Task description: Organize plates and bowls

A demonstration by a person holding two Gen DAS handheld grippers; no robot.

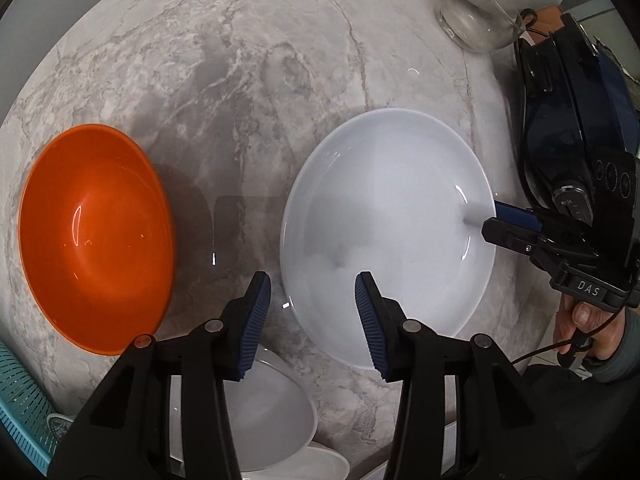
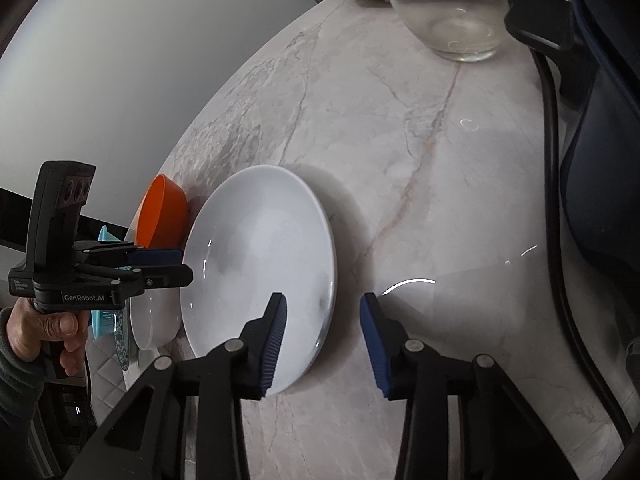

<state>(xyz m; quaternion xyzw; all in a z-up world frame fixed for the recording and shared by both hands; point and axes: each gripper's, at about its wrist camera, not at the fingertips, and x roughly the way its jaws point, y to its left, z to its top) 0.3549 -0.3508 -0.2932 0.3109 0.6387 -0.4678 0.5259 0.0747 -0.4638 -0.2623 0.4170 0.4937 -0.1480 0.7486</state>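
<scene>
Two dishes sit apart on the marble counter (image 1: 256,80): an orange bowl (image 1: 96,240) at the left and a white plate (image 1: 384,236) to its right, neither stacked yet. At the near edge a smaller white bowl (image 1: 272,412) lies among other dishes, so sorting seems barely begun. The left gripper (image 1: 312,320) hovers with fingers spread, straddling the plate's near-left rim without pinching it. The right gripper (image 2: 322,340) is likewise spread over the plate's right rim, holding nothing. A glass (image 1: 476,24) stands far right.
</scene>
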